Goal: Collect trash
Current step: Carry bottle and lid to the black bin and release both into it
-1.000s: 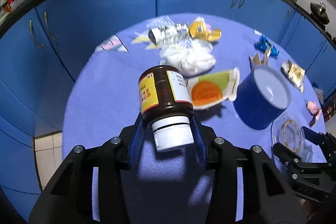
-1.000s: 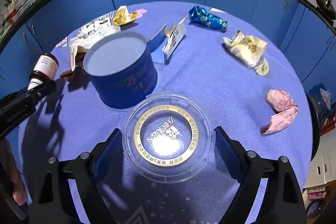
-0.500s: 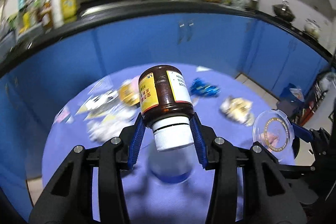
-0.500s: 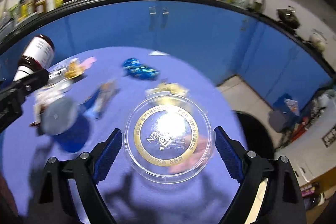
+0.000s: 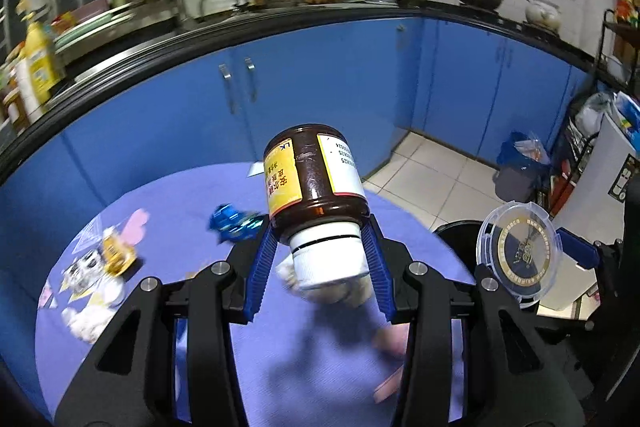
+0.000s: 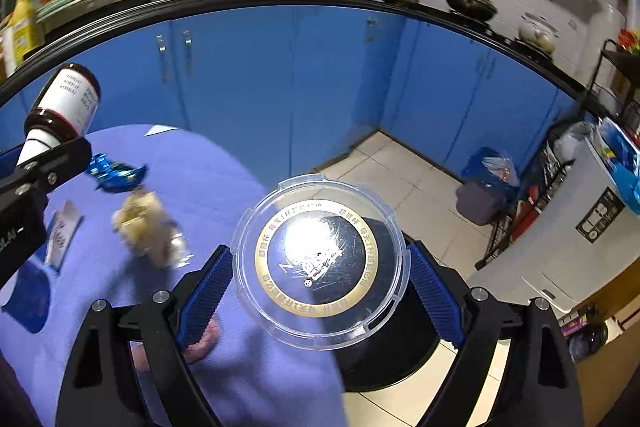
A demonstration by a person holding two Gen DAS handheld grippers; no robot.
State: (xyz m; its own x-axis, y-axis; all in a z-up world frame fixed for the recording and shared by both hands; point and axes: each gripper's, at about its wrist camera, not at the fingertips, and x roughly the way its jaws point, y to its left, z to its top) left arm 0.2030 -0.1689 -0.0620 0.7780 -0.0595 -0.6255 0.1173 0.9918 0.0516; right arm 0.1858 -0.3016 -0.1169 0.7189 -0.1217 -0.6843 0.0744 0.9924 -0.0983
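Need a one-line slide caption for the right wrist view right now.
Right hand-held gripper clamps a clear round lid above a black bin beside the purple table.

Brown bottle (image 5: pixel 316 183), white cap, yellow label; clear lid (image 6: pixel 322 263), gold ring.

Open tiled floor (image 6: pixel 404 167) lies beyond the table edge (image 6: pixel 256 187). A black bin (image 6: pixel 384 347) stands just beside the table; blue cabinets (image 6: pixel 280 75) wall the far side.
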